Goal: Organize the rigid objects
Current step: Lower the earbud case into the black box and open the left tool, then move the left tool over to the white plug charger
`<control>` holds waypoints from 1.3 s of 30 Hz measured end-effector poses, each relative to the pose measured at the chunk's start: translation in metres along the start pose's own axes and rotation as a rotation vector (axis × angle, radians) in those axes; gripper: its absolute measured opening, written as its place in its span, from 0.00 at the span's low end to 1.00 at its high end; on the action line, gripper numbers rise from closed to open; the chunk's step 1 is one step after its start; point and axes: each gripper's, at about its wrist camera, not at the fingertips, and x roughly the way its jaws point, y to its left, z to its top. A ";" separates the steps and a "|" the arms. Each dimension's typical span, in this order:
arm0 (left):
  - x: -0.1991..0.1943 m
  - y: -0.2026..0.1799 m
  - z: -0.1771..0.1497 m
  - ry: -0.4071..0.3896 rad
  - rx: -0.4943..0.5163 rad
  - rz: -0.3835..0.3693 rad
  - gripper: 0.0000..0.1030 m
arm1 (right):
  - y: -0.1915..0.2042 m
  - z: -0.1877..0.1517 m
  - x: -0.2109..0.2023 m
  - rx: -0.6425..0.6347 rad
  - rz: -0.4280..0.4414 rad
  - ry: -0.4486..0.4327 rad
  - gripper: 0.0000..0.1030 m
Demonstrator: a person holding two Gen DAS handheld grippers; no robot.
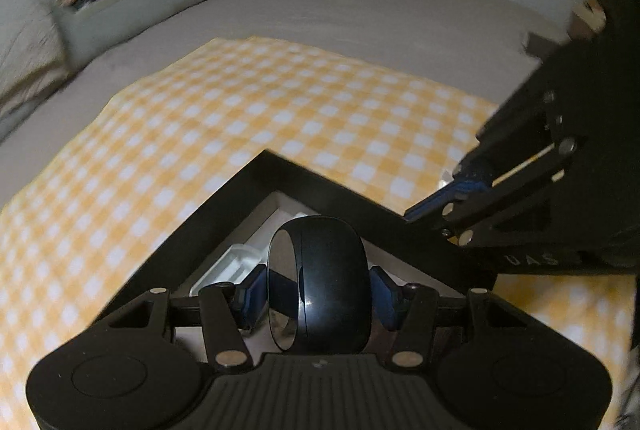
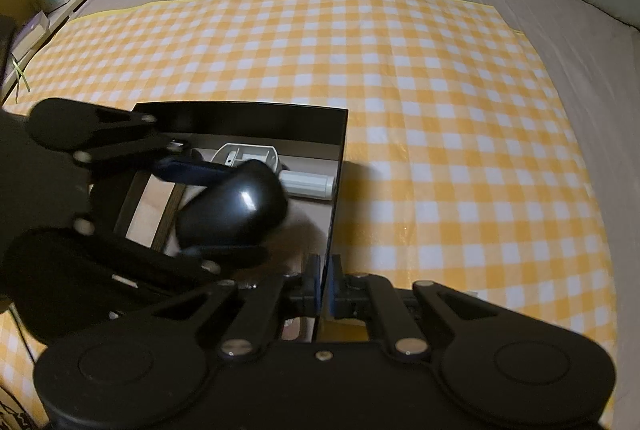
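My left gripper (image 1: 318,284) is clamped on a glossy black computer mouse (image 1: 320,282), its blue pads (image 1: 254,290) pressed against both sides. I hold the mouse above the open black box (image 1: 288,170), which sits on the yellow-and-white checked cloth (image 1: 240,102) spread over a grey bed (image 1: 360,2).

From the right wrist view, the mouse (image 2: 234,208) hangs over the middle of the box (image 2: 240,118), near its right wall. Inside, at the far end, lie a white plastic bracket-like piece (image 2: 244,154) and, just beside it to the right, a white cylindrical item (image 2: 308,186).

My right gripper (image 2: 324,284) is pinched on the near right wall of the box, one pad (image 2: 314,284) on each face of the thin panel. The cloth (image 2: 440,110) reaches far and right of the box.
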 end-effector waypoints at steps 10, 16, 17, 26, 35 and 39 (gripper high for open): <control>0.012 -0.004 0.001 0.025 0.033 -0.019 0.70 | 0.001 0.000 0.000 -0.003 0.002 0.002 0.04; 0.003 0.003 -0.007 0.048 -0.001 -0.020 0.70 | 0.000 0.000 0.001 -0.004 -0.001 0.003 0.04; 0.001 0.005 -0.007 0.047 -0.009 -0.020 0.70 | 0.001 0.000 0.001 -0.005 -0.003 0.004 0.04; -0.015 0.004 -0.010 0.035 -0.031 -0.030 0.73 | 0.000 0.001 0.002 -0.009 -0.007 0.004 0.04; -0.045 0.000 -0.015 0.001 -0.056 -0.012 0.91 | 0.000 0.001 0.002 -0.014 -0.015 0.004 0.04; -0.062 0.004 -0.018 -0.024 -0.096 -0.005 0.95 | 0.001 0.002 0.003 -0.022 -0.029 0.007 0.04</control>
